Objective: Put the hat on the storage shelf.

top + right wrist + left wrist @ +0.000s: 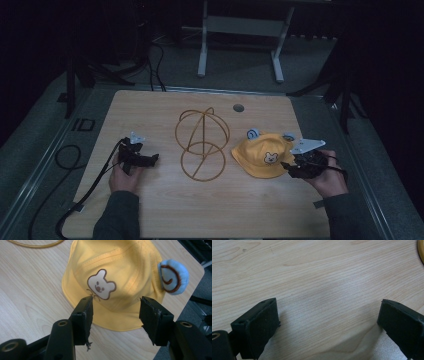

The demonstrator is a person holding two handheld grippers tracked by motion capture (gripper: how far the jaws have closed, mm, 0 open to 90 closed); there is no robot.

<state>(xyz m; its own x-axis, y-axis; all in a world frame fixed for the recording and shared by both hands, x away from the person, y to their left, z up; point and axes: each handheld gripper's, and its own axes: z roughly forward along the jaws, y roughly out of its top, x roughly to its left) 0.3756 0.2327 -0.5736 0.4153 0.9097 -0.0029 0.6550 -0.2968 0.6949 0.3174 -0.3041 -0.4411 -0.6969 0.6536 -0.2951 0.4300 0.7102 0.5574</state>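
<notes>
The counter (150,210) is a pale wood-grain slab with rounded corners, set on a grey frame in a dim room; dark floor lies around it and a white metal stand (240,47) rises beyond its far edge. A small round hole (238,107) sits near the far edge, right of centre. A black cable (70,200) trails off the near left corner. At the middle of the counter stands a wire frame (202,142) of golden hoops, its base ring lying flat on the wood. Just right of it, towards the right edge, lies the yellow hat (263,156), brim down on the surface, with a bear face (101,287) stitched on the front and a blue ear (173,276) at its side. The right claw (116,312) hangs just over the near brim of the hat, its jaws apart with the brim between them and the pads not pressing on the cloth. The left claw (328,322) sits near the left edge, low above bare wood, its jaws wide apart with nothing between them.
</notes>
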